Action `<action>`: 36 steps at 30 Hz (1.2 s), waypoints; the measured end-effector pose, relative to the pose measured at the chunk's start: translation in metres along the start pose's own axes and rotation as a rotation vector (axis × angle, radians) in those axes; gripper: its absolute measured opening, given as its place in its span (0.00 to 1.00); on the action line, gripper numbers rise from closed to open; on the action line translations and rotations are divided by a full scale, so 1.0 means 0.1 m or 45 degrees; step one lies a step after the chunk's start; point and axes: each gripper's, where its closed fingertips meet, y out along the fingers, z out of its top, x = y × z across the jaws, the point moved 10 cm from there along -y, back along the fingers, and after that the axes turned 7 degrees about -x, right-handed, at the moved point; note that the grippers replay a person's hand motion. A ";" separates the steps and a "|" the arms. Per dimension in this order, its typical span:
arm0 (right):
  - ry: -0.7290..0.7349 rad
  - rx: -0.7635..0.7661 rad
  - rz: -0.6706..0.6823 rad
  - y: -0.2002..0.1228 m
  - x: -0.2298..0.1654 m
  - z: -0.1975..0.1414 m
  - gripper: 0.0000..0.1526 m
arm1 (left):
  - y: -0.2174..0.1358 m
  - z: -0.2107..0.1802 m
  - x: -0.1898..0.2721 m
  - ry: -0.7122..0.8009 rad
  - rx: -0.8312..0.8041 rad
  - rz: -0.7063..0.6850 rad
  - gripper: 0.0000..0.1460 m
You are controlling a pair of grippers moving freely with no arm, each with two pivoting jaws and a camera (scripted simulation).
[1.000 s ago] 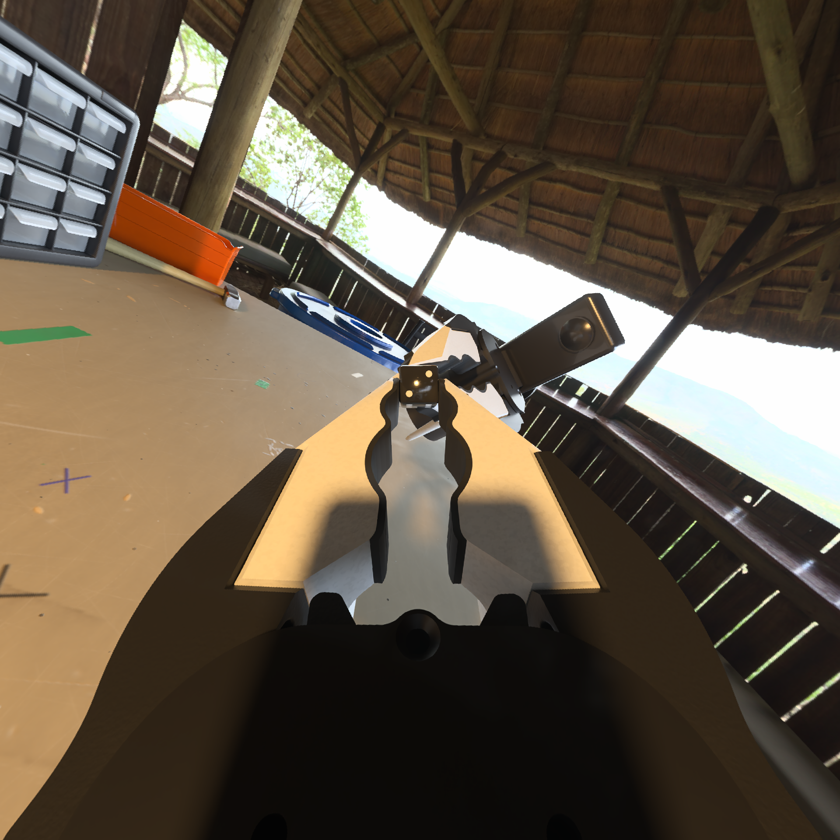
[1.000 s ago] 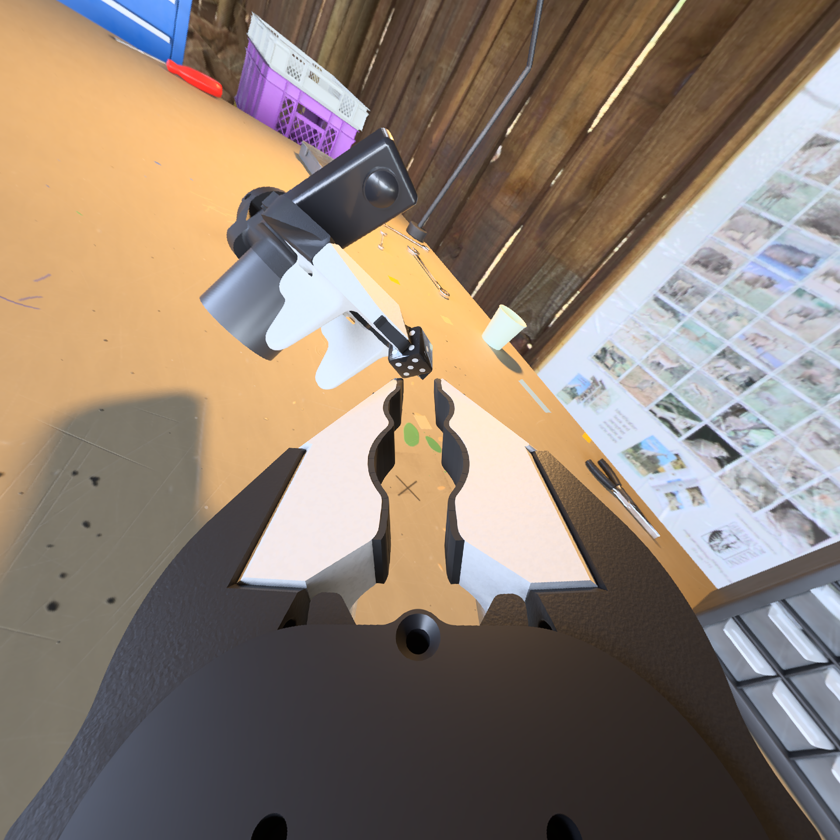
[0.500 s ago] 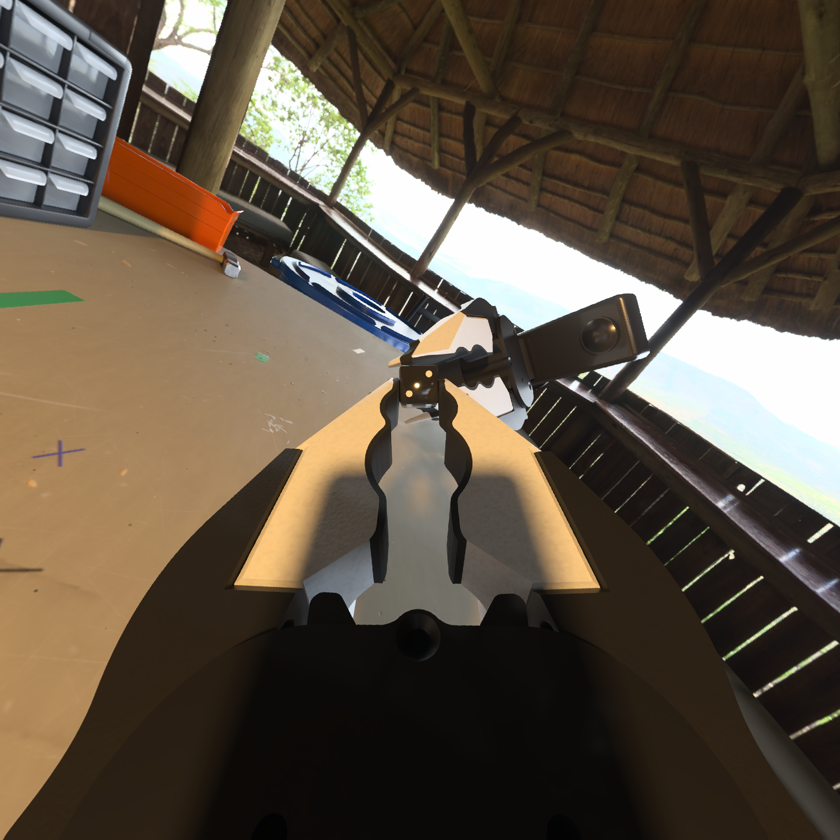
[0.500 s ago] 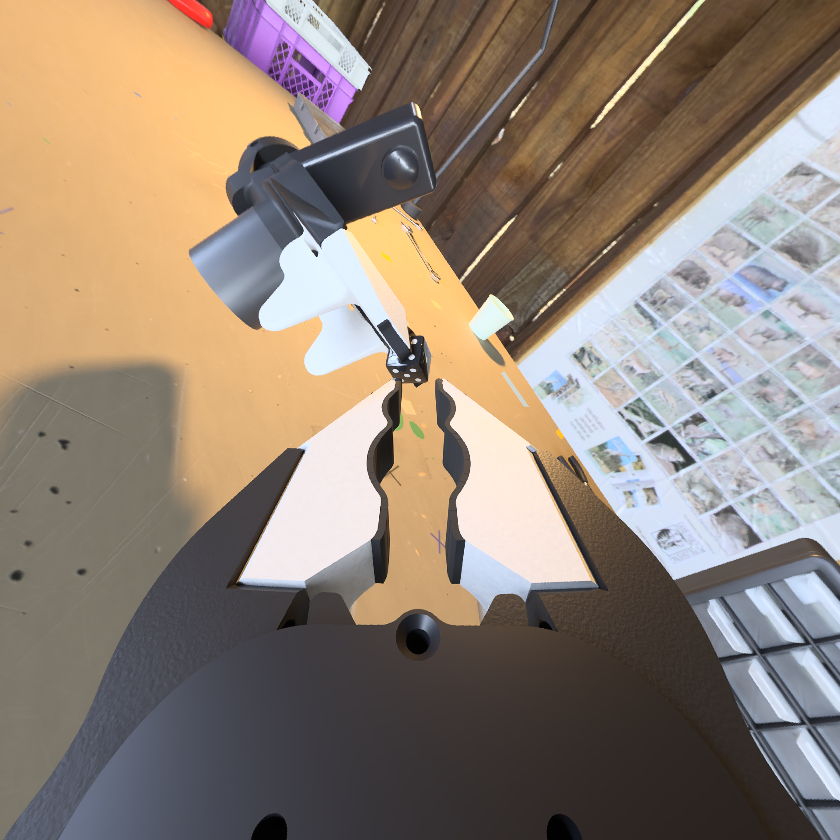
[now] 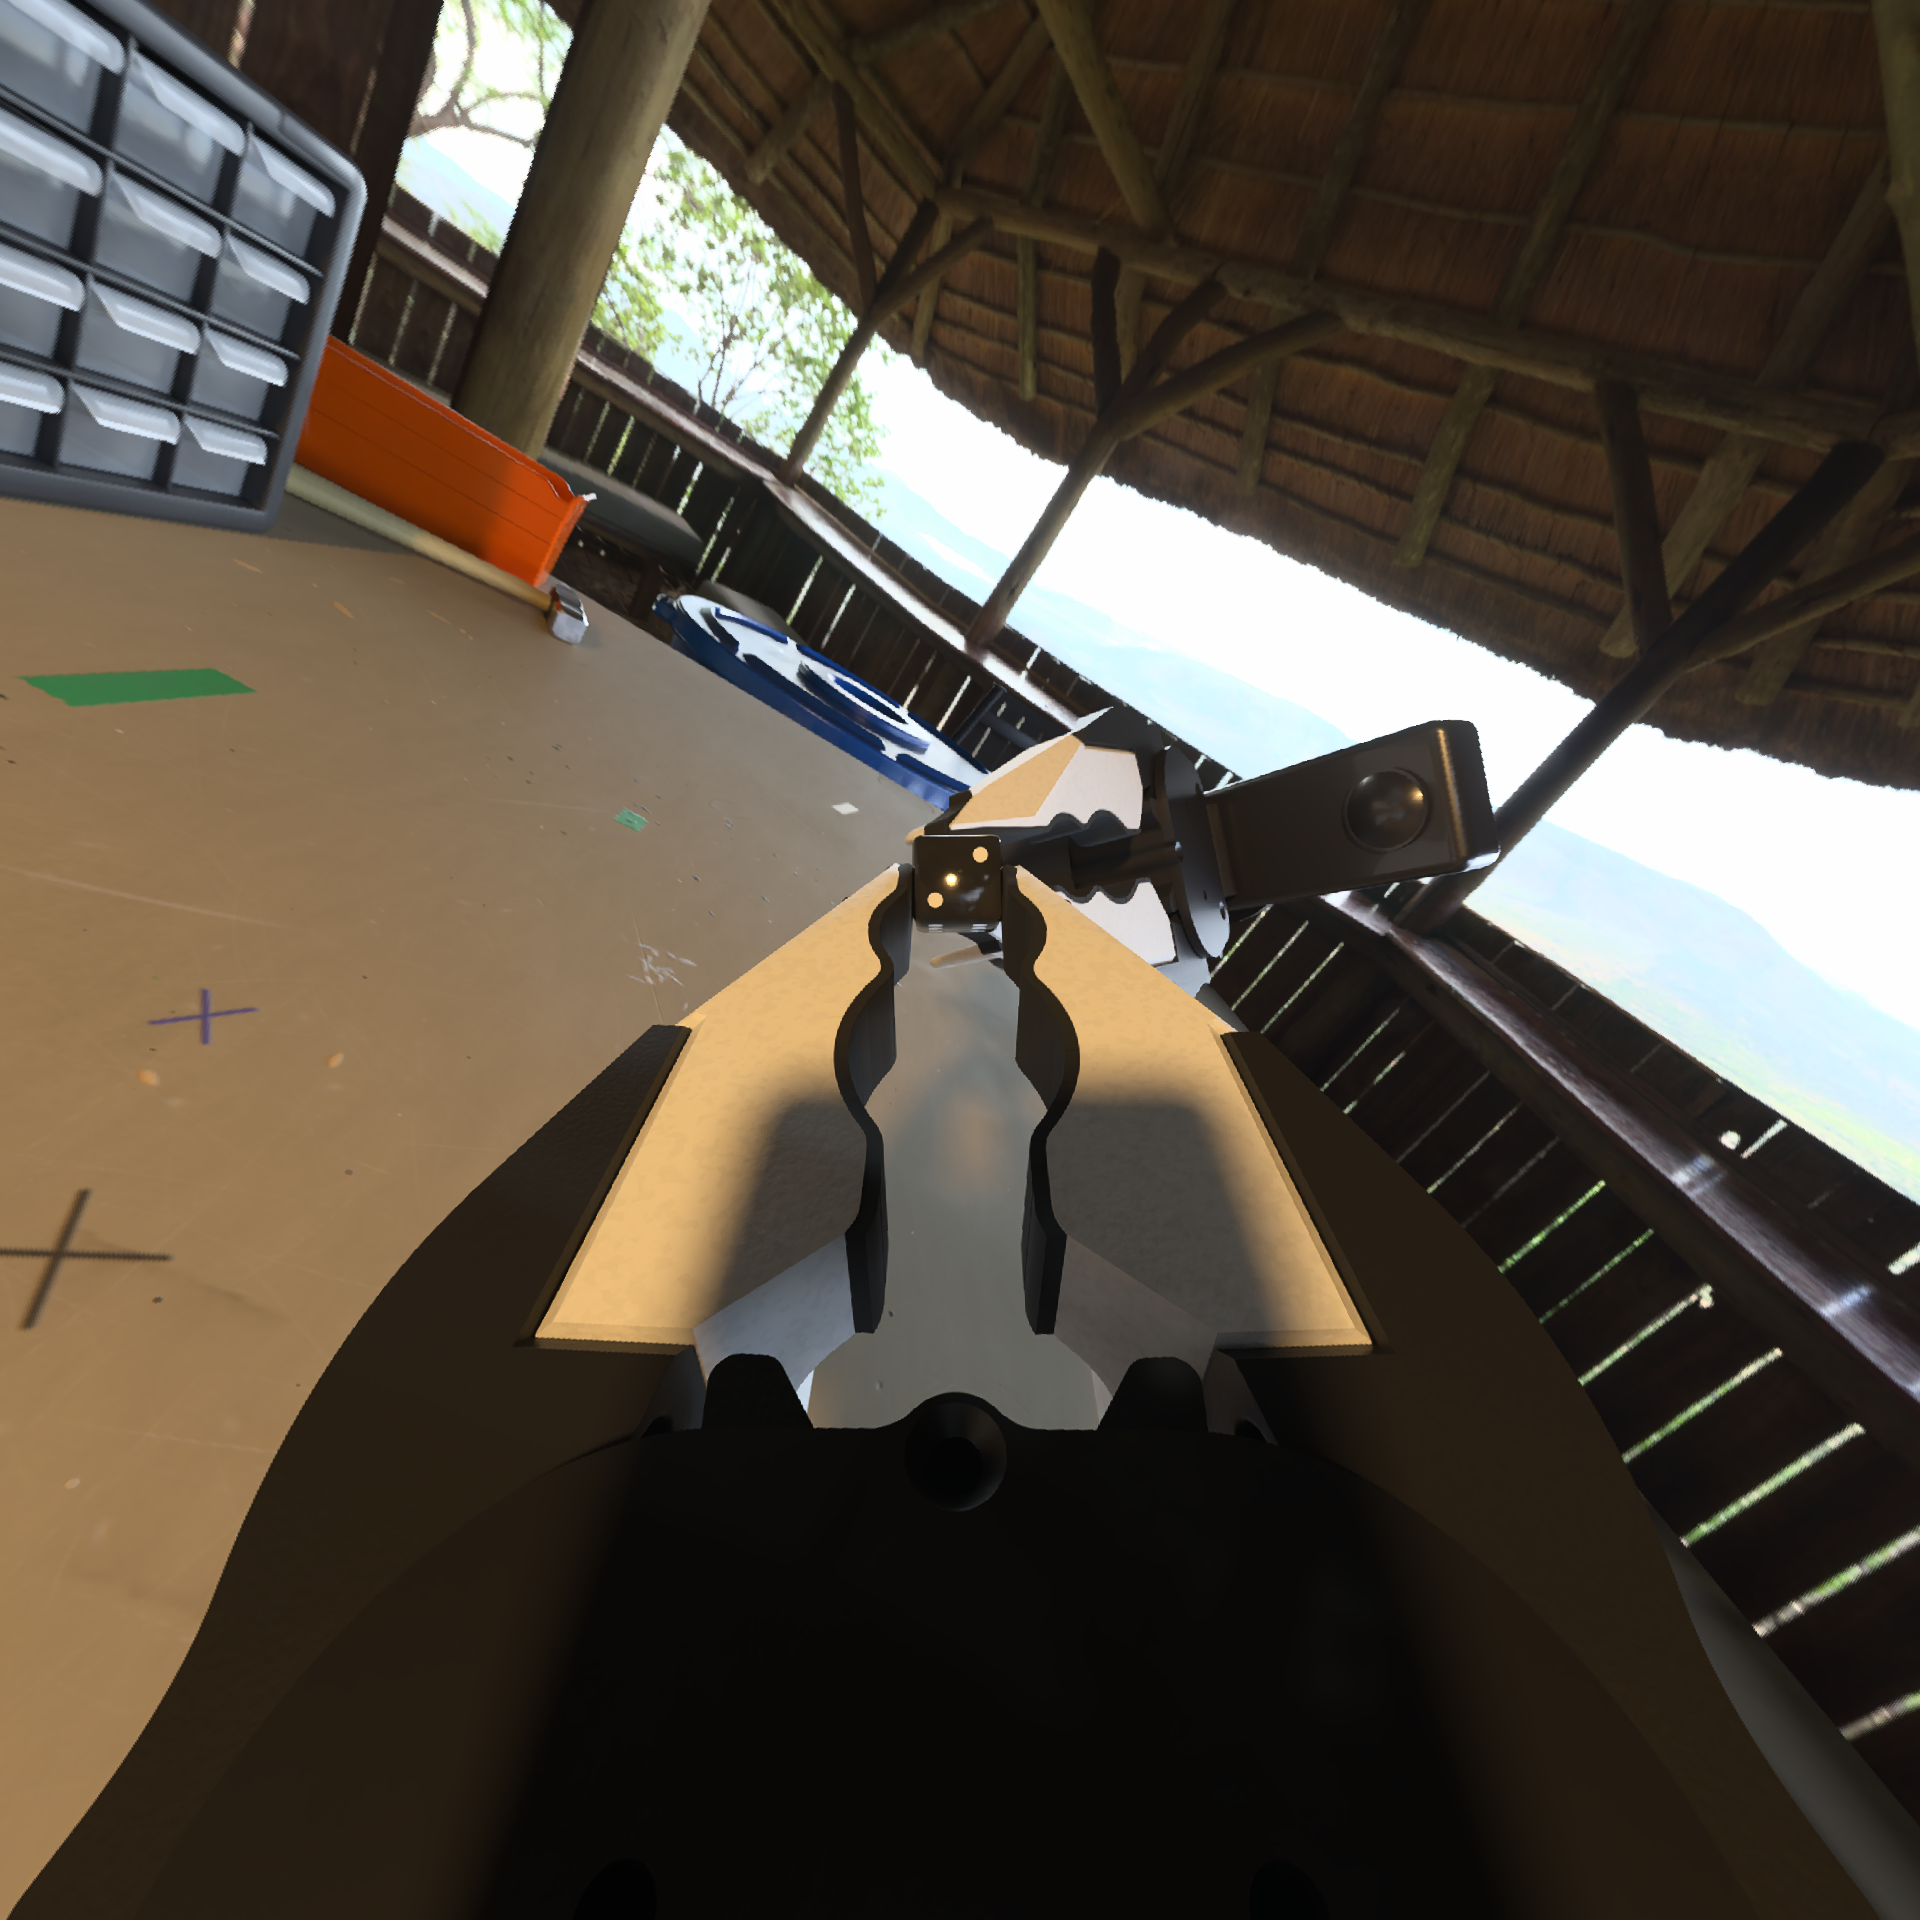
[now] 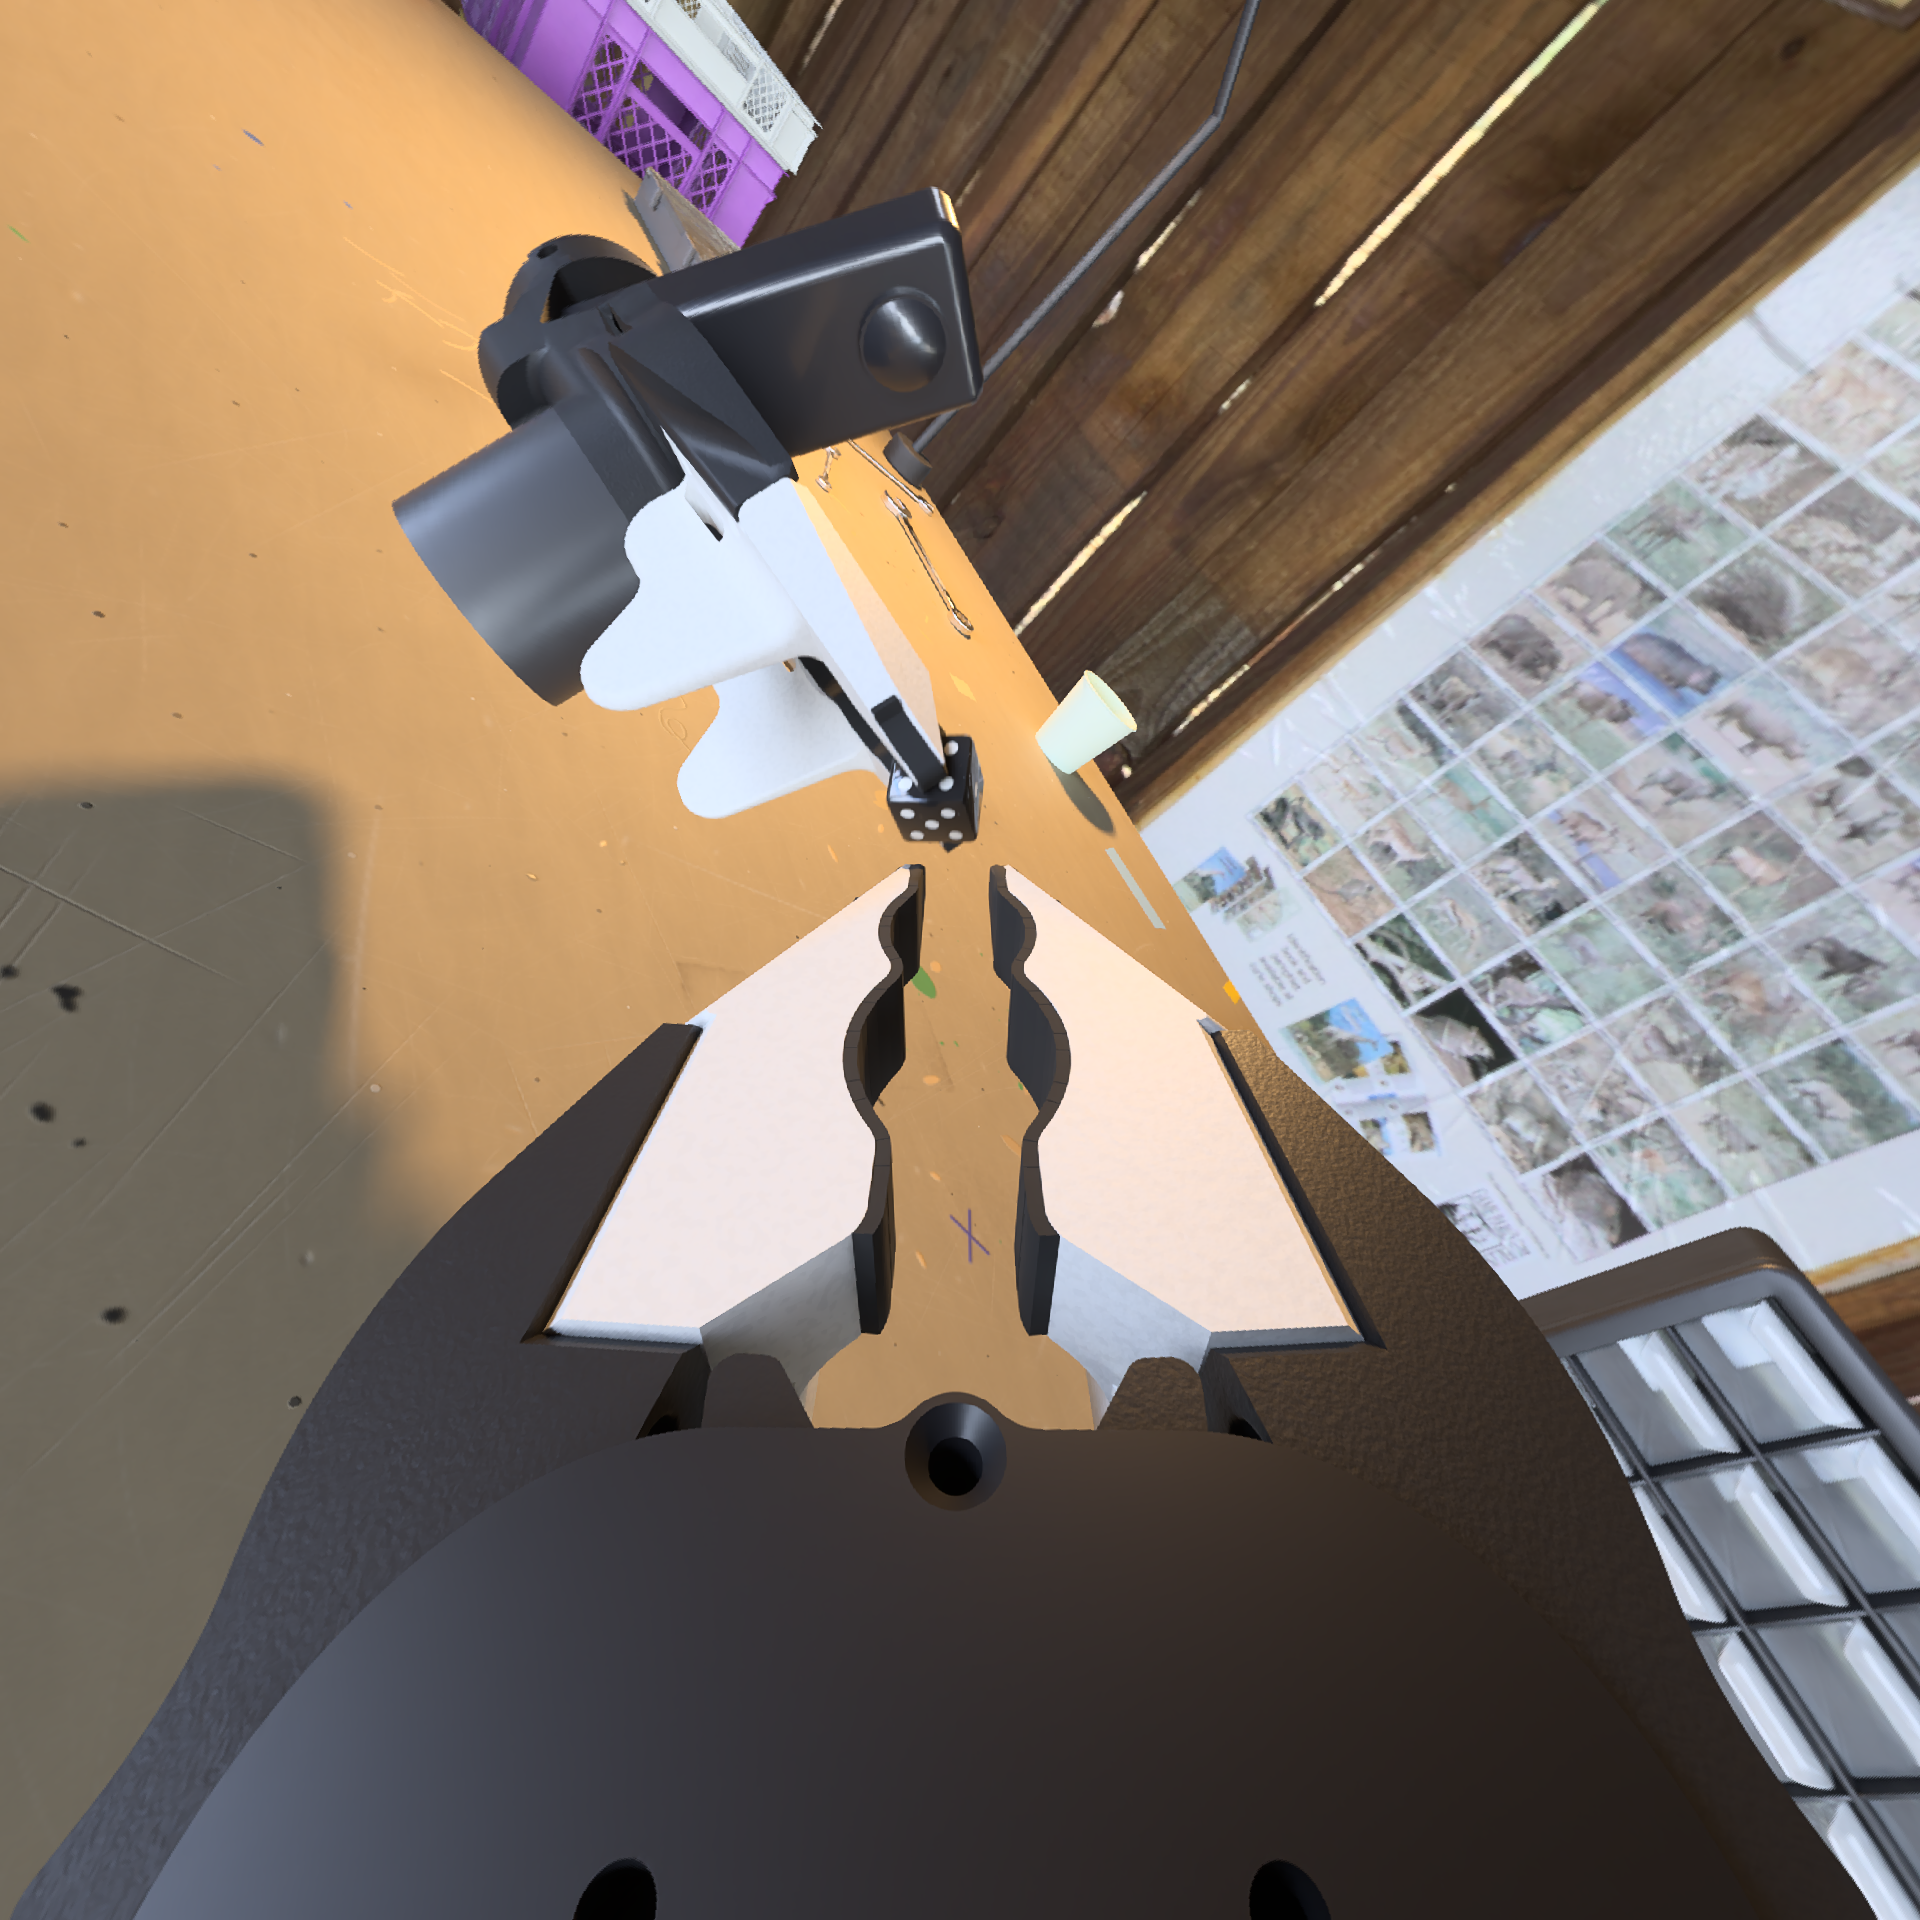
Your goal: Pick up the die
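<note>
The die [image 5: 956, 881] is black with pale pips. My left gripper [image 5: 957, 896] is shut on it at the fingertips and holds it above the brown table [image 5: 364, 883]. In the right wrist view the die [image 6: 935, 808] sits at the tip of the left gripper [image 6: 928, 787], just beyond my right gripper [image 6: 954, 883]. The right gripper is open and empty, its tips a short gap from the die. The right gripper's dark body [image 5: 1351, 821] shows right behind the die in the left wrist view.
A grey drawer cabinet [image 5: 135, 260], an orange bin [image 5: 436, 468], a hammer [image 5: 561, 613] and a blue object [image 5: 821, 696] lie along the table's far edge. The right wrist view shows a purple crate [image 6: 644, 94], a pale cup [image 6: 1086, 722] and a drawer cabinet [image 6: 1766, 1507].
The left gripper keeps its hold on the die. The two grippers have drawn closer; the left one looks larger in the right wrist view. Table marks have slid down in that view.
</note>
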 end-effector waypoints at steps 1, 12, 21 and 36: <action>-0.011 -0.001 -0.002 0.00 0.00 0.01 0.08 | 0.01 -0.01 0.00 -0.001 -0.016 -0.004 0.11; -0.082 -0.037 -0.008 0.00 -0.04 0.03 0.07 | 0.06 -0.03 -0.01 -0.036 -0.038 -0.013 0.11; -0.228 -0.117 -0.003 0.03 -0.12 0.01 0.02 | 0.04 -0.03 -0.03 -0.056 -0.134 0.054 0.11; -0.202 -0.183 -0.049 -0.02 0.02 -0.11 0.00 | -0.01 -0.09 -0.07 -0.041 -0.317 0.165 0.11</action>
